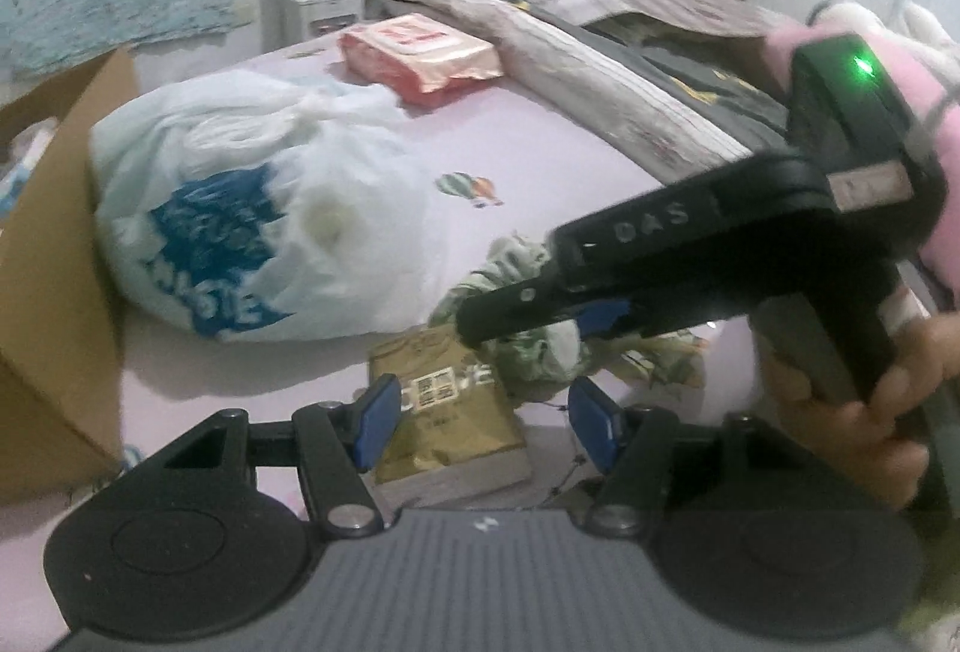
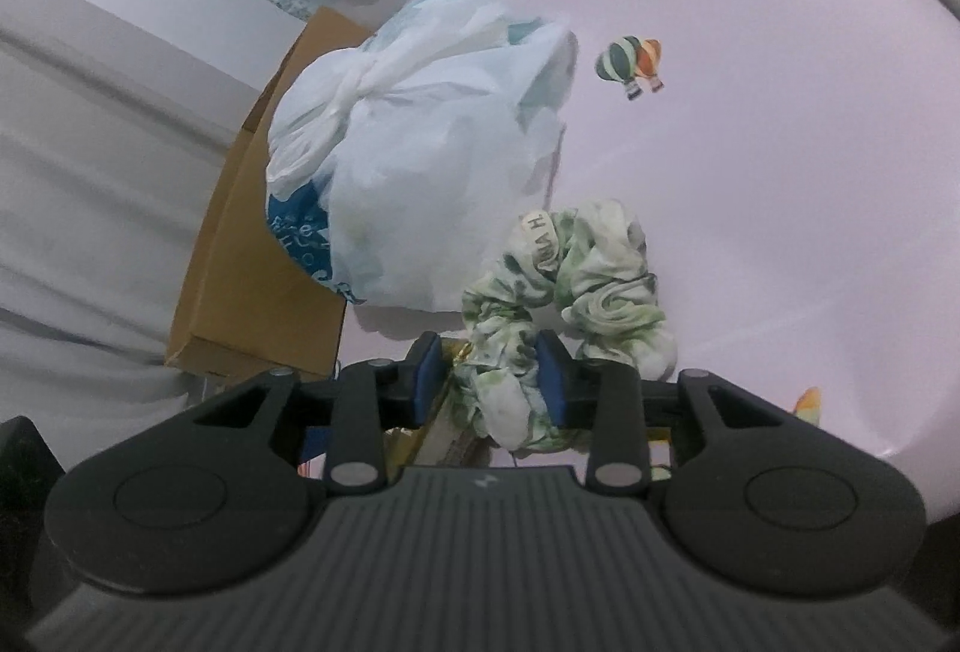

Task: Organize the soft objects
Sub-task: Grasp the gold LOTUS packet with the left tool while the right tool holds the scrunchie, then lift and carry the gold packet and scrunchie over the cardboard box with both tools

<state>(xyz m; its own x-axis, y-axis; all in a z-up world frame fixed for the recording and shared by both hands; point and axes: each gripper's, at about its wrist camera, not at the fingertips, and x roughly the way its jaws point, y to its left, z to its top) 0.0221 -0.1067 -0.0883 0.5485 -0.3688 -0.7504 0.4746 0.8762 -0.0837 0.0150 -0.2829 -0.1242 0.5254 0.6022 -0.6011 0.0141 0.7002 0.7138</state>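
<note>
Pink bedsheet (image 2: 780, 232), scrunchie (image 2: 600, 280) between R jaws, gold packet (image 1: 444, 412) L view only

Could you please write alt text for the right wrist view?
The right gripper straddles a green-and-white scrunchie lying on a pink bedsheet. Beyond it sits a knotted white plastic bag beside a cardboard box.

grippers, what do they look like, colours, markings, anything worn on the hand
Both the left gripper and right gripper are black, with blue pads on the jaws, silver pivot pins and a ribbed grey body. The right one's side reads "DAS" and carries a green light. A pink sleeve shows behind it.
</note>
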